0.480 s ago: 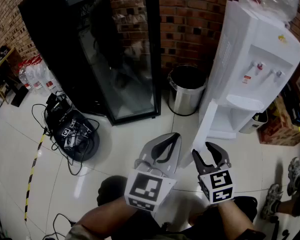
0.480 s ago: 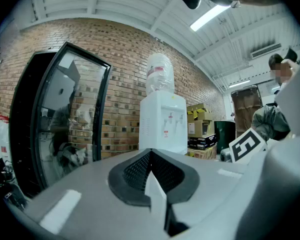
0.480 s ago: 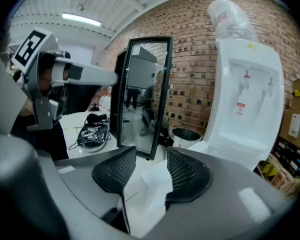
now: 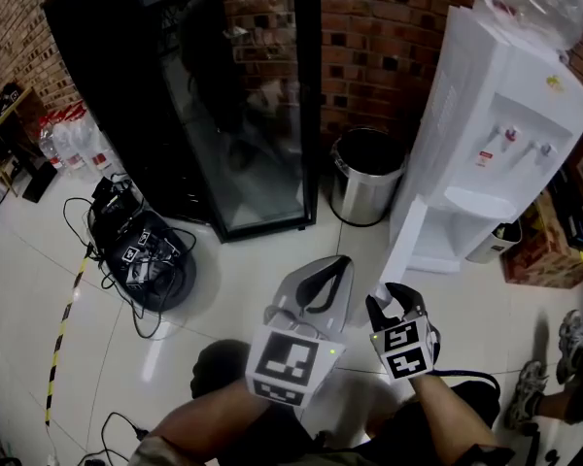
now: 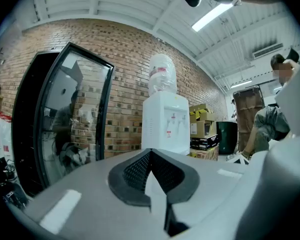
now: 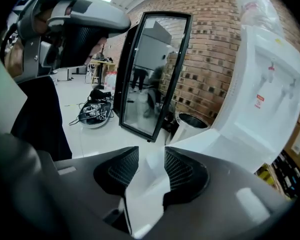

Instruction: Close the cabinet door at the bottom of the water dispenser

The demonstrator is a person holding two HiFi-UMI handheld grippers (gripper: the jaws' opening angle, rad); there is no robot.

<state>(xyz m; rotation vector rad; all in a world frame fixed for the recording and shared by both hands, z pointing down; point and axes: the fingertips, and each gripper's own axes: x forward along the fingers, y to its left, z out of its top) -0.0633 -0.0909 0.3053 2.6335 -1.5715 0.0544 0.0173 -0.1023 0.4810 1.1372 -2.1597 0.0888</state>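
1. My right gripper [image 4: 394, 304] is tilted down at the free edge of the cabinet door [image 4: 408, 236]. The door stands swung out from the foot of the white water dispenser [image 4: 496, 115], up at my 2 o'clock.
2. The right jaws are spread wide and straddle that edge. In the right gripper view the white panel runs up between the pads. It sits close on one side with a sliver of floor showing on the other, so I read this as straddling, not clamping.
3. Why there? The free edge is farthest from the hinge, so I judge it gives the easiest swing back toward the opening.
4. My left gripper [image 4: 323, 278] sits level just beside the right one, at its 9 o'clock. Its jaws are closed tip to tip on nothing. It looks parked there to stay out of the door's path.
5. The door is wide open, so the closing is not yet done.
6. A steel bin [image 4: 366, 178] stands at 12 o'clock, near the door, and a glass-door cooler [image 4: 243, 115] is at 11. The swing back should carry the door away from both.
7. For writing, there is a red-and-white sticker [image 6: 260, 101] under the taps, too small to read. The stacked cardboard boxes [image 5: 202, 129] carry print I can't make out. The marker cubes show only black-and-white squares.
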